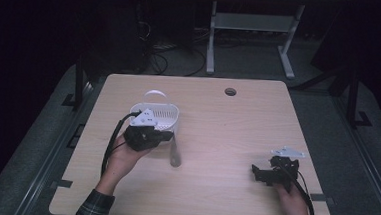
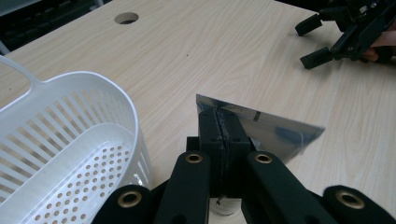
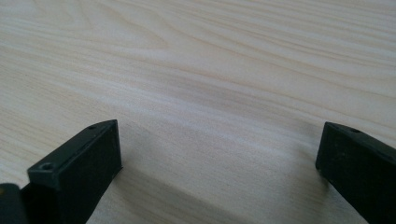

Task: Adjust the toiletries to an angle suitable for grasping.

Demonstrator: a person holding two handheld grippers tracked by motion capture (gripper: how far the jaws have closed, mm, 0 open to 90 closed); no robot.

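Silvery foil pouch [image 2: 261,126], slotted white basket [image 2: 70,154]

I see a pale wood-grain table [image 2: 243,51] w/ smooth matt finish. Basket [image 2: 70,140] is white plastic, slotted & perforated, slightly glossy. Pouch [image 2: 275,128] looks like shiny silver foil. My gripper jaws are matt black plastic w/ brass-coloured rivets.

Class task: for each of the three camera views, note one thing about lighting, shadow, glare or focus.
High view: table lit, surroundings nearly black. Left gripper view: shiny packet in the left tongs reflects light; basket bright white. Right gripper view: right tongs cast soft shadows; far wood grain blurs.
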